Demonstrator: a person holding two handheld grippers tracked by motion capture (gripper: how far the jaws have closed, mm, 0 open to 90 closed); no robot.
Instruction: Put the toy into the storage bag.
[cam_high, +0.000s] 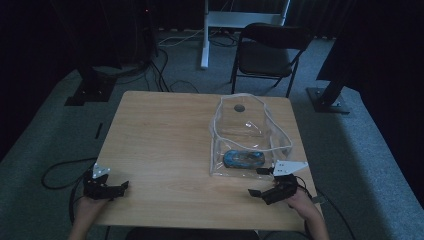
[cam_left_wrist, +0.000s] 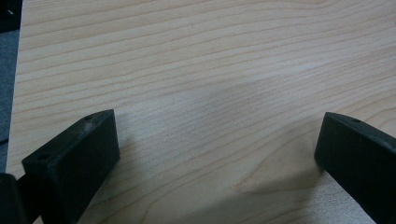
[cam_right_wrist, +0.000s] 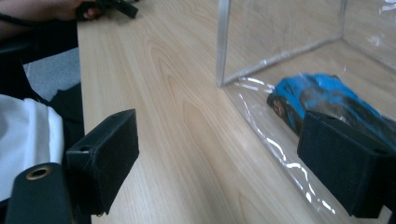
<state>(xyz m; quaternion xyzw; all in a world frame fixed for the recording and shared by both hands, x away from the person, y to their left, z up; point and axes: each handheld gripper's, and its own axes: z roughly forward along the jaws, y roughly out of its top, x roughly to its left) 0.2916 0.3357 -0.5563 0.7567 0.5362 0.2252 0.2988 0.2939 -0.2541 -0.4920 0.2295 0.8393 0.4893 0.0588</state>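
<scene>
A clear plastic bag (cam_high: 248, 131) lies on the right half of the wooden table (cam_high: 165, 140), its open mouth toward the far edge. A blue toy car (cam_high: 243, 159) rests inside it at the near end. My right gripper (cam_high: 256, 181) is open just in front of the bag's near right corner. In the right gripper view its jaws (cam_right_wrist: 224, 163) stand wide apart, with the car (cam_right_wrist: 322, 100) behind the bag's clear wall (cam_right_wrist: 280, 51), close to the right jaw. My left gripper (cam_high: 114, 184) is open at the near left corner, over bare wood (cam_left_wrist: 217, 154).
A small dark round spot (cam_high: 239, 107) shows at the bag's far end. Beyond the table stand a black folding chair (cam_high: 265, 52), a white stand leg (cam_high: 204, 45) and dark stand bases. Cables (cam_high: 60, 170) lie on the grey carpet at the left.
</scene>
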